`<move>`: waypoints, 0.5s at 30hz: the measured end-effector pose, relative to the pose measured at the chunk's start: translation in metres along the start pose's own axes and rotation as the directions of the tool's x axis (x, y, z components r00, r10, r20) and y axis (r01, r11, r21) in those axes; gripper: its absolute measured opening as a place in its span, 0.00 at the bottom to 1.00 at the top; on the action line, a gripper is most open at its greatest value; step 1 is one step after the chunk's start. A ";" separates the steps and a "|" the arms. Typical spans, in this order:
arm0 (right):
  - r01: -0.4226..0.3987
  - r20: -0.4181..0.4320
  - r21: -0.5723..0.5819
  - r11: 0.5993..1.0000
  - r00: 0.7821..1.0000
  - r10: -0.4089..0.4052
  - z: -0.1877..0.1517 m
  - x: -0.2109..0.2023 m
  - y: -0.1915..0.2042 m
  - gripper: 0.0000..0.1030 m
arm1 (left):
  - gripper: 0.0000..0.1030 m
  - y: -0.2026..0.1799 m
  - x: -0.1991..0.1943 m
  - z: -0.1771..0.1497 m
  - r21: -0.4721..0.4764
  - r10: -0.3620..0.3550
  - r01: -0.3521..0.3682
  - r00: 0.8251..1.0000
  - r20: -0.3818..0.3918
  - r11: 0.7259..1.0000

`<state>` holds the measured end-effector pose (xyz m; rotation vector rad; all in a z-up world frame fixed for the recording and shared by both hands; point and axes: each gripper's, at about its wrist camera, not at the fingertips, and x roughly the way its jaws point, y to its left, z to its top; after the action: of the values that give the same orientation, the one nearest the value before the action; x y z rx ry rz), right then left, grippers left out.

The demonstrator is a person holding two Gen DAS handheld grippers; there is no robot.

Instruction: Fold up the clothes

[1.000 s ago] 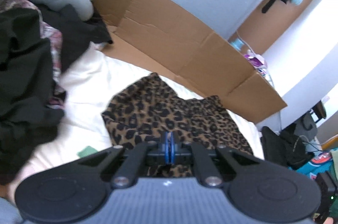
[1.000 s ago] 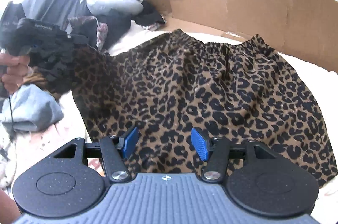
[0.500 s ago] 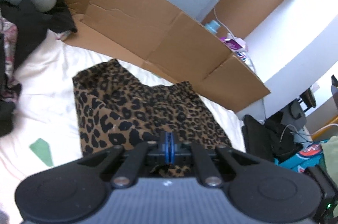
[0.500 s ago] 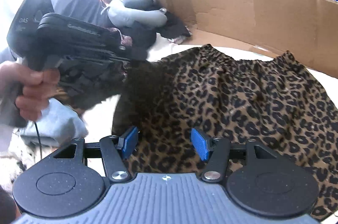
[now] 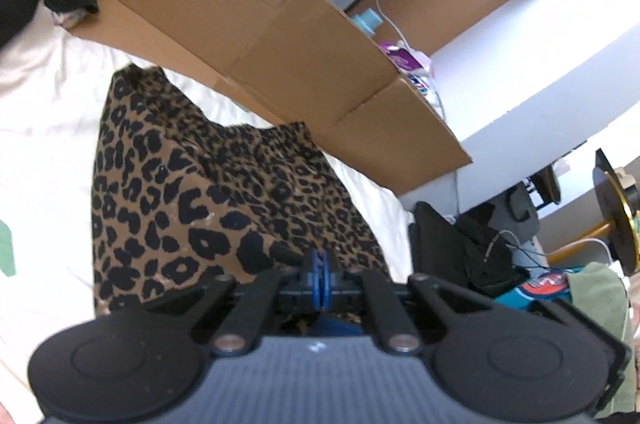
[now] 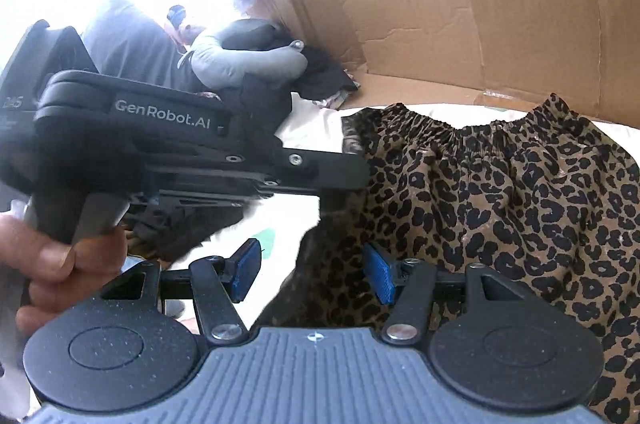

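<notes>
White bedding (image 5: 44, 127) under leopard skirt (image 5: 208, 191) — left tool (image 5: 320, 274), marked "GenRobot.AI", pinches it; right tool (image 6: 312, 274) released.

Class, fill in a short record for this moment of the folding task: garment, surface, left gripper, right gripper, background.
garment: leopard-print skirt, elastic waistband toward the cardboard, one side lifted and carried over the rest
surface: white bedsheet
left gripper: left gripper, shut on the skirt's edge
right gripper: right gripper, open, blue fingers apart, holding nothing
background: cardboard standing behind the skirt; dark clothes pile to one side
</notes>
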<state>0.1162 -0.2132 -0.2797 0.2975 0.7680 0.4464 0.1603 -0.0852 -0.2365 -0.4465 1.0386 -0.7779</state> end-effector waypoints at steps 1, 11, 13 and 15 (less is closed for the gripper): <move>0.003 0.003 0.002 1.000 1.000 -0.003 0.000 0.001 0.000 0.61 | 0.03 -0.001 0.002 -0.001 -0.003 -0.009 0.009 1.000 -0.006 1.000; 0.073 0.000 0.021 0.997 0.997 -0.073 -0.002 0.006 -0.020 0.10 | 0.03 -0.012 0.018 -0.012 -0.008 -0.055 0.054 0.996 -0.074 0.999; 0.076 -0.004 0.029 0.997 0.997 -0.076 -0.004 0.005 -0.028 0.01 | 0.09 -0.011 0.018 -0.010 -0.022 -0.073 0.071 0.994 -0.077 0.997; 0.085 -0.004 0.033 0.996 0.996 -0.085 -0.005 0.002 -0.035 0.01 | 0.30 -0.010 0.018 -0.009 -0.026 -0.070 0.068 0.994 -0.079 0.997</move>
<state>0.1239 -0.2426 -0.2987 0.2938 0.7877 0.3544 0.1536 -0.1052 -0.2444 -0.4771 1.1120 -0.8514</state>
